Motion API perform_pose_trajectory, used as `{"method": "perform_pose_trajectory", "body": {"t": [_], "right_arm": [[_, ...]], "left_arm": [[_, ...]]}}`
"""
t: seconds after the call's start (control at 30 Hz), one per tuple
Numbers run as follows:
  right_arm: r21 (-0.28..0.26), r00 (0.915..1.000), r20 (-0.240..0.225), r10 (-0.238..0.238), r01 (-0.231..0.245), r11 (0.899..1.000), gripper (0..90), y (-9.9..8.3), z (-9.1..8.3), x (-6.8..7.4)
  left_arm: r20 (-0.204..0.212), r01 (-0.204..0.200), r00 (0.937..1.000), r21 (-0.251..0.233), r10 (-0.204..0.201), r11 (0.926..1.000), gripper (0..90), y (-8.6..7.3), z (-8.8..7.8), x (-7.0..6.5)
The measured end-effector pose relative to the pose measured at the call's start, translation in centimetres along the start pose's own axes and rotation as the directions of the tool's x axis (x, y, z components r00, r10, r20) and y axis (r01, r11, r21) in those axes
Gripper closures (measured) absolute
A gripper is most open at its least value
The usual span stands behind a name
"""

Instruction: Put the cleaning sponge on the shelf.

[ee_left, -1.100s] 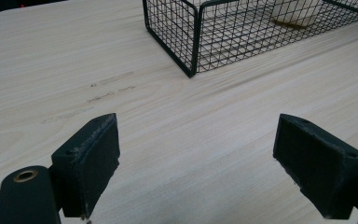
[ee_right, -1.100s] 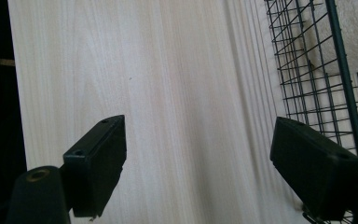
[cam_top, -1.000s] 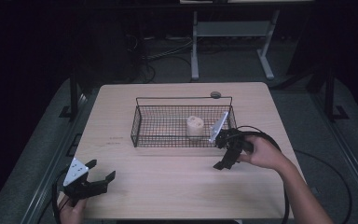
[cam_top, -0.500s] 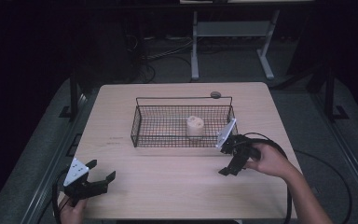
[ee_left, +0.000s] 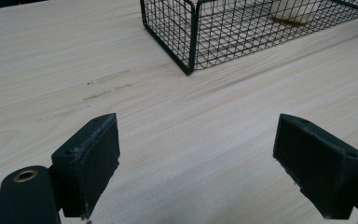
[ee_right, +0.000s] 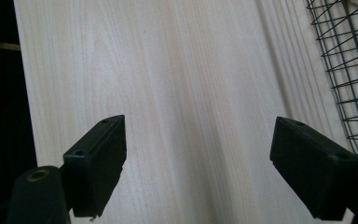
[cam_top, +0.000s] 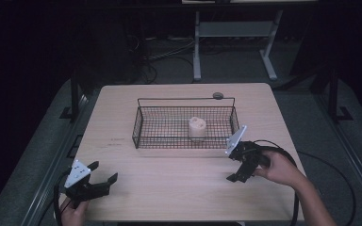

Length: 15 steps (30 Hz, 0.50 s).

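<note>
- Right gripper (cam_top: 239, 173) jaws spread wide, empty, over bare table (cam_top: 169, 188) just off the wire basket's (cam_top: 185, 140) right end.
- Left gripper (cam_top: 102, 175) jaws wide apart, empty, at the table's near-left corner, well apart from the basket.
- Cream cylinder (cam_top: 196, 127) stands upright inside the basket, right of centre; mesh wall between it and both grippers.
- Small dark disc (cam_top: 218, 95) behind the basket.

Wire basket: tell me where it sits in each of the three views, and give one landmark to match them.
High view: the black wire basket sits at the table's middle, toward the far side, with a pale cylinder inside.
Left gripper view: top, from centre to right, its near corner post pointing at the camera.
Right gripper view: upper right edge, only some mesh.
Shared landmark: the pale wood table that the basket stands on.
</note>
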State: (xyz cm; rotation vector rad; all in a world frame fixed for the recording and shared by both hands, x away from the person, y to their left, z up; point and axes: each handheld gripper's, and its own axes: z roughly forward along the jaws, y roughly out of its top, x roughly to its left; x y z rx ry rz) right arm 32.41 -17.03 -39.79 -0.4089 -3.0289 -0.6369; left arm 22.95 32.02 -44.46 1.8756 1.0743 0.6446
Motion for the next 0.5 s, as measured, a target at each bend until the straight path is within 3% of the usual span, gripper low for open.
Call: {"method": "perform_pose_trajectory", "body": {"t": [0.5], "right_arm": [[-0.023, 0.9999, -0.003, 0.013, -0.013, 1.000, 17.9, -2.1, 0.8, 1.4]], "left_arm": [[-0.002, -0.003, 1.0000, 0.003, 0.003, 1.0000, 13.7, 0.0, 0.0, -0.1]]}}
